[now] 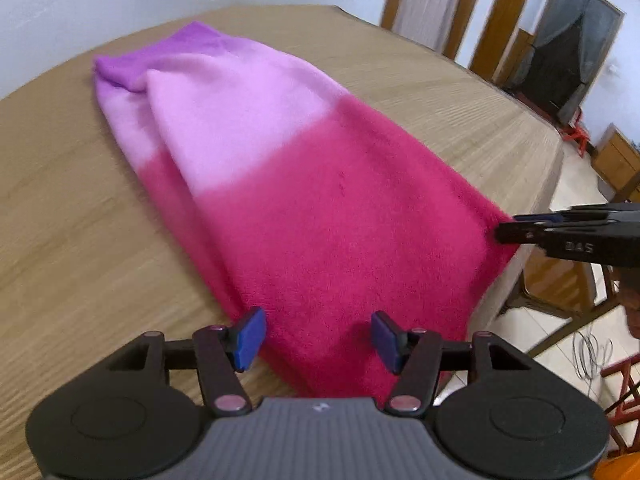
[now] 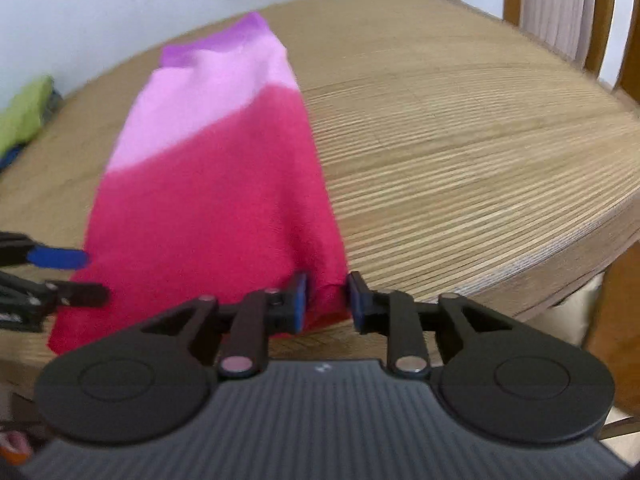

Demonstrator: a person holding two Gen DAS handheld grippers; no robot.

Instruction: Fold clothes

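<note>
A fluffy garment (image 1: 304, 200), magenta near me, pale pink in the middle and purple at the far end, lies lengthwise on the wooden table (image 1: 60, 200). My left gripper (image 1: 318, 338) is open, its blue pads either side of the near magenta hem, not clamped. My right gripper (image 2: 328, 300) is shut on the garment's (image 2: 216, 184) near right corner, with the cloth bunched between its pads. The right gripper also shows in the left wrist view (image 1: 508, 230) at the cloth's right edge. The left gripper (image 2: 86, 276) shows open at the hem's left side.
The table's (image 2: 460, 140) curved edge runs close under both grippers. A green cloth (image 2: 24, 116) lies at the far left of the table. Wooden chairs (image 1: 560, 284) stand beyond the right edge. A wall lies behind the table.
</note>
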